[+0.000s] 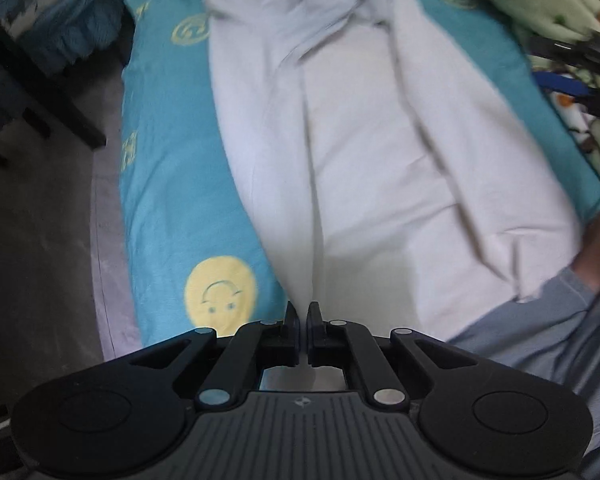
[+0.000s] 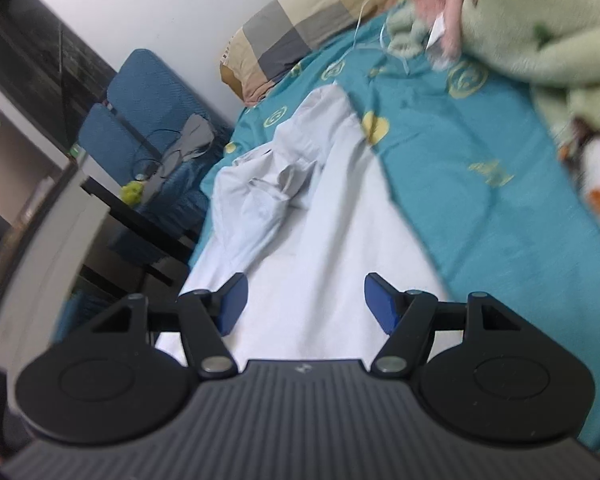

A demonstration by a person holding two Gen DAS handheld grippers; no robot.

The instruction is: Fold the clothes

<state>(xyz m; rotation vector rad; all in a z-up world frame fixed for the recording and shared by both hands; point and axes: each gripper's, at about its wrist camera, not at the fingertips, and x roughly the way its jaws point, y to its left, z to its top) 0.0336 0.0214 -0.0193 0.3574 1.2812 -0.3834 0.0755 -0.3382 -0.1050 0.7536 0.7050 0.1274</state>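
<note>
A pale white garment (image 1: 360,152) lies lengthwise on a teal bedsheet (image 1: 172,184), its long sides folded inward and its far end bunched. My left gripper (image 1: 303,312) is shut at the garment's near hem; the fabric edge meets the fingertips, but I cannot tell whether cloth is pinched. In the right wrist view the same garment (image 2: 312,248) lies below my right gripper (image 2: 305,300), which is open and empty above its near part, blue pads apart. The right gripper also shows at the far right of the left wrist view (image 1: 580,80).
A green patterned blanket (image 2: 540,40) lies on the far right of the bed. A checked pillow (image 2: 300,28) sits at the head. A blue chair (image 2: 148,120) and dark table (image 2: 140,220) stand left of the bed. The bed edge and grey floor (image 1: 40,240) are at left.
</note>
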